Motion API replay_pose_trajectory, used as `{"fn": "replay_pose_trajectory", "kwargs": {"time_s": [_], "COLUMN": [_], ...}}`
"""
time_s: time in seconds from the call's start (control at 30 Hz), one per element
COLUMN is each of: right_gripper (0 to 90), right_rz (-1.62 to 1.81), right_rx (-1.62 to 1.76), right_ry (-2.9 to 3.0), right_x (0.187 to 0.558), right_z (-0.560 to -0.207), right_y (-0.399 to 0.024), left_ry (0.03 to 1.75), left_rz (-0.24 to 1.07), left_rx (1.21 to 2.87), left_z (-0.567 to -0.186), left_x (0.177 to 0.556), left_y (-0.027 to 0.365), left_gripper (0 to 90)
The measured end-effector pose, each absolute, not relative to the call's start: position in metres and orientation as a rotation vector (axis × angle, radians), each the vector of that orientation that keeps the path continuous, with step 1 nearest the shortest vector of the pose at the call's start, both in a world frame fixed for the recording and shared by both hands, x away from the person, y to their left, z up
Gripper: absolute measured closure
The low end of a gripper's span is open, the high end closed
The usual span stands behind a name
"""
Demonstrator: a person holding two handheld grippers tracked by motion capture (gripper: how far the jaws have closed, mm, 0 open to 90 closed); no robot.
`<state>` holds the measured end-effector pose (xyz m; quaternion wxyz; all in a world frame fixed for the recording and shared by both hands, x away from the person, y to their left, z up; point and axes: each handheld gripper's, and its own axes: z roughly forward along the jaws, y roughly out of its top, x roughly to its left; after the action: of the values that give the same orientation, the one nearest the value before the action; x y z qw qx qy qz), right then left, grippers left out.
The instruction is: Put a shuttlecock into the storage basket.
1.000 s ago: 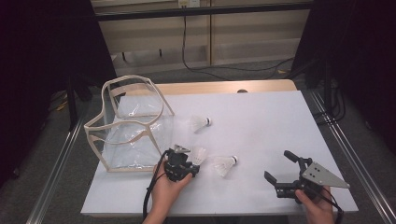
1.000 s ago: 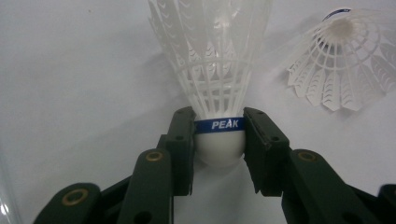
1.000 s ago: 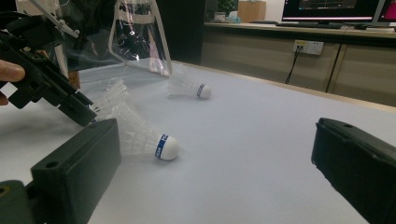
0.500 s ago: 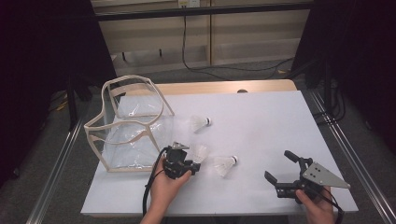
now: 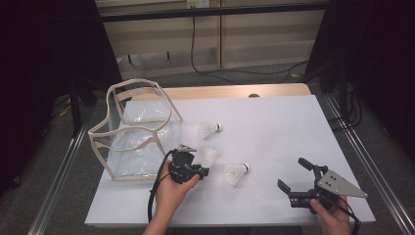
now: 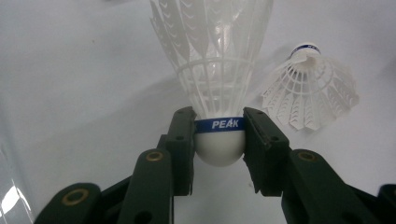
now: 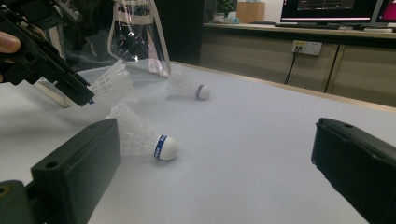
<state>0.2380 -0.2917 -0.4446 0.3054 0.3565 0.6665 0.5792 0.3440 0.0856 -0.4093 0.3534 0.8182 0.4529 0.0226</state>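
One shuttlecock (image 6: 219,84) cork-first between the left claw (image 6: 219,135) pads, gripped; right claw (image 5: 299,176) wide open.

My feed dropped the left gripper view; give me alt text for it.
The left gripper is shut on a shuttlecock, jaws pressing its white cork at the blue "PEAK" band, feathers pointing away. A second shuttlecock lies on the white table beyond, to the right.

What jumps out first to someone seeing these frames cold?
The left gripper, at the table's near left, is clamped on the cork of a white shuttlecock, its feathers pointing away. Two more shuttlecocks lie on the white table: one just right of the grip, another farther back. A clear bag with a cream frame stands at the left; the right gripper sits open at near right.
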Motion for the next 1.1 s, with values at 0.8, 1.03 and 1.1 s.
{"fn": "replay_pose_trajectory", "kwargs": {"time_s": [0.8,1.03,1.1], "right_gripper": [0.9,0.9,0.9], "right_rz": [1.54,1.541,1.542], "right_rx": [0.95,0.954,0.953], "right_ry": [1.767,1.765,1.767], "right_x": [0.238,0.238,0.239], "right_z": [-0.445,-0.445,-0.446], "right_y": [-0.292,-0.292,-0.292], "left_ry": [1.133,1.131,1.13], "left_rz": [-0.014,-0.012,-0.018], "left_rx": [2.147,2.15,2.154], "left_z": [-0.382,-0.378,-0.376], "left_x": [0.354,0.356,0.356], "left_y": [0.083,0.082,0.081], "left_gripper": [65.3,65.3,65.3]}}
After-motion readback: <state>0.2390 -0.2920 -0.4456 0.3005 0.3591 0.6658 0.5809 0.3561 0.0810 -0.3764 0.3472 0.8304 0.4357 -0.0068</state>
